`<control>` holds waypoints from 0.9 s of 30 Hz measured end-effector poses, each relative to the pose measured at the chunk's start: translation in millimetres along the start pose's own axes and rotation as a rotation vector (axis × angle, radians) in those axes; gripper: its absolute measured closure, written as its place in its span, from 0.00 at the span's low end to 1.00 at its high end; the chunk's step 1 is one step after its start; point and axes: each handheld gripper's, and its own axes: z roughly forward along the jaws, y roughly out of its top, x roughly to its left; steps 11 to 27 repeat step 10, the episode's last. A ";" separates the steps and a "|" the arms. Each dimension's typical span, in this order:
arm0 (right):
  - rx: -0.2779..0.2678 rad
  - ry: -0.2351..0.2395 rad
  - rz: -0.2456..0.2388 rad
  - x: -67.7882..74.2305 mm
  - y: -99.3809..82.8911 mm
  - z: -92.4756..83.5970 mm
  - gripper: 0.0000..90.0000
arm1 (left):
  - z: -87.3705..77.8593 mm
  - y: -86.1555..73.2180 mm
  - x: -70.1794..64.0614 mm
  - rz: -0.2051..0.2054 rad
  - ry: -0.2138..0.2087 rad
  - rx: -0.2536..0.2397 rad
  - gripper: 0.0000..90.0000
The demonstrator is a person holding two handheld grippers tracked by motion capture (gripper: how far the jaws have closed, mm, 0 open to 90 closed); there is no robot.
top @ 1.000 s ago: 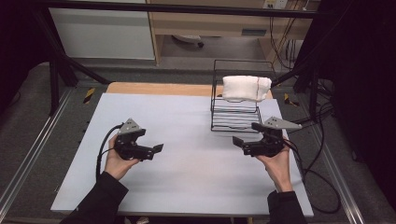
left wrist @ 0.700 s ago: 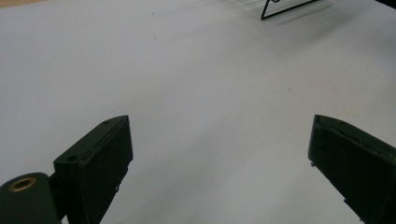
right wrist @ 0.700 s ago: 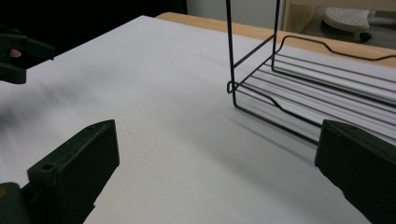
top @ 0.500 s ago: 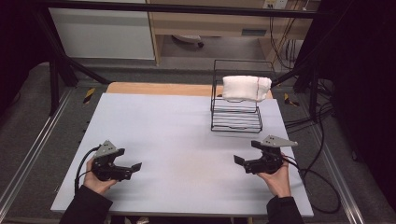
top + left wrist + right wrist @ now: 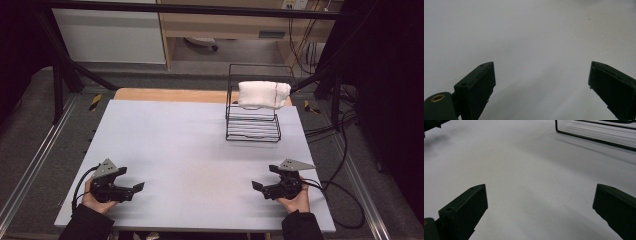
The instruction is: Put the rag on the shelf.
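A black wire rack (image 5: 252,125) stands at the back right of the pale table (image 5: 190,140), and a white folded towel (image 5: 263,94) is draped over its top rail. My left gripper (image 5: 133,191) rests low near the front left corner, held by a hand, open and empty. Near the front right edge my right gripper (image 5: 258,189) is also open and empty, well short of the rack. In the left gripper view the left gripper (image 5: 541,75) has its jaws spread wide over bare table. In the right gripper view the right gripper (image 5: 540,197) is spread wide too, with the rack's base (image 5: 596,140) far ahead.
Beyond the table's far edge a wooden strip (image 5: 165,95) shows, then the floor and a cabinet. Black frame bars (image 5: 75,75) stand at the back left. Cables (image 5: 345,200) trail off the table's right side.
Both grippers have drawn back toward the table's front edge. The left one has also moved out toward the front left corner. The rack and towel have not moved.
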 end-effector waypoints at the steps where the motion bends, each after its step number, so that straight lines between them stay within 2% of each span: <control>1: 0.003 0.002 -0.001 -0.2 -0.9 -0.1 0.00 | 0.1 -0.3 0.2 -0.001 0.002 0.000 0.08; 6: 0.027 0.000 -0.001 -1.5 -4.4 1.5 0.00 | -0.8 -0.4 1.2 -0.002 0.002 -0.003 0.08; 27: 0.016 0.007 -0.001 -1.5 -4.2 1.2 0.00 | 0.6 -0.9 0.6 0.000 0.004 0.002 0.08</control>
